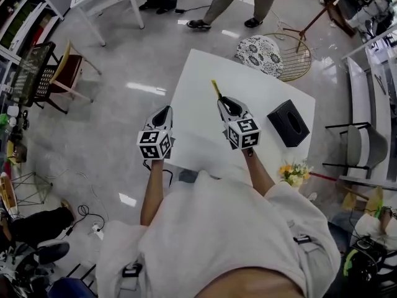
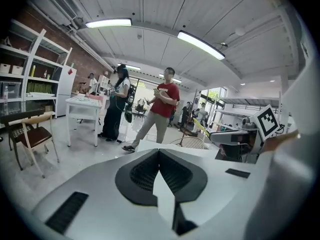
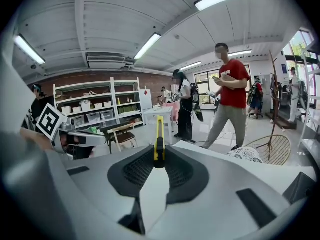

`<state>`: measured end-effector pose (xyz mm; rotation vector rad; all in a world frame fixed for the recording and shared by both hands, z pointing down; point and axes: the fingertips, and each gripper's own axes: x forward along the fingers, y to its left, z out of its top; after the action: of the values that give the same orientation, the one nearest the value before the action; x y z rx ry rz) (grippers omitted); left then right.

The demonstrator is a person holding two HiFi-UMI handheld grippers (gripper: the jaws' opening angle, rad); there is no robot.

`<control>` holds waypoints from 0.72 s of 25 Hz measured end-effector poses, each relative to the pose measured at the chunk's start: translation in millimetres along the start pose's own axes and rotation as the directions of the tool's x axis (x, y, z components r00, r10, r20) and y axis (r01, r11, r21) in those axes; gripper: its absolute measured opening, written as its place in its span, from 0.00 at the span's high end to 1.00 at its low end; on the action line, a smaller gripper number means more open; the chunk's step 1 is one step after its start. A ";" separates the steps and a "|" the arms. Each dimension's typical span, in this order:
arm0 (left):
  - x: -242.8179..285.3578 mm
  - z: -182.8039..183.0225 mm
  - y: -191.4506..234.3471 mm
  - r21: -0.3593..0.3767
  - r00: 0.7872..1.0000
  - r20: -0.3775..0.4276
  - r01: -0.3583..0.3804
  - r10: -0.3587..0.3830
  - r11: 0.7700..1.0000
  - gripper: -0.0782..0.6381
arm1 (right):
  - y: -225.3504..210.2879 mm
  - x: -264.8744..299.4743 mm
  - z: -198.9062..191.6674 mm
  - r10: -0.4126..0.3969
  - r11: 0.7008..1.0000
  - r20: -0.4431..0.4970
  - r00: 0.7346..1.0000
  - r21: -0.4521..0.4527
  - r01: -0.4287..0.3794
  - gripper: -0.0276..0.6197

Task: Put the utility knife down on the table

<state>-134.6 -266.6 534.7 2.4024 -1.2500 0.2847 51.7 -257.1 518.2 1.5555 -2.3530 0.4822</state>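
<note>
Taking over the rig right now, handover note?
Left gripper: fingers together, nothing between them, held beside the table's left edge.
Right gripper: fingers shut on the yellow utility knife, which sticks out ahead of them.
Knife is above the white table, not touching it. A black box sits on the table's right side.
Done: knife gripped and brought over the table.
Left: lower it onto the bare tabletop, probably clear of the box, then open and withdraw.
</note>
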 end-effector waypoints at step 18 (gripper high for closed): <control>24.0 -25.6 38.5 -0.039 0.997 -0.072 0.011 -0.013 0.999 0.86 | 11.8 53.4 -20.2 0.031 0.999 -0.088 0.996 0.011 -0.030 0.83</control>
<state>-152.0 -292.3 576.5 2.3446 -1.1977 0.3376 21.4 -288.5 556.8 1.4734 -2.3146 0.5581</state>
